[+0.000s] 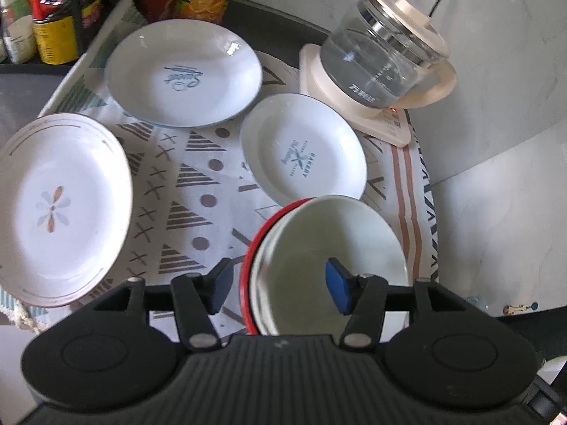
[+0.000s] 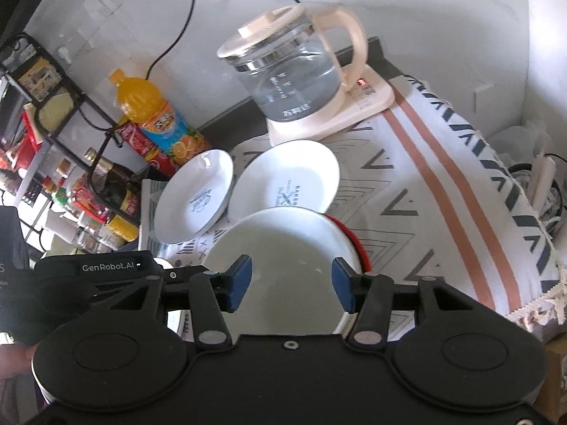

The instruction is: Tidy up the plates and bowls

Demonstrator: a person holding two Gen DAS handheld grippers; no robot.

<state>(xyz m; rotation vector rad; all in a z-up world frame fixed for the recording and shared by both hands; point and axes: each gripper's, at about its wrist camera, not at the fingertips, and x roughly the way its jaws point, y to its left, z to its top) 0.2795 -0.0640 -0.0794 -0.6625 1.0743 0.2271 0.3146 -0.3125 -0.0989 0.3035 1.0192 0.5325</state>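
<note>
A patterned cloth (image 1: 198,191) covers the worktop, with a glass kettle (image 1: 382,53) far right and three plates: flower plate (image 1: 60,205) left, "Sweet" plate (image 1: 184,71) far, "Bakery" plate (image 1: 301,152) middle. Nearest, the white bowl (image 1: 329,248) sits nested in a red bowl (image 1: 248,265). The left hand-held gripper (image 1: 280,285) straddles their near-left rim with its jaws spread and not pressing on it, while the right hand-held gripper (image 2: 290,283) is spread over the white bowl.

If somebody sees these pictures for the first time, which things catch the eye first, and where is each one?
The white bowl, nested in a red one, sits nearest, right under both open claws: the left claw straddles its rim and the right claw hangs over it. Three plates lie apart on the patterned cloth: the flower plate on the left, the other two further back. Behind them stands a glass kettle on its cream base.
</note>
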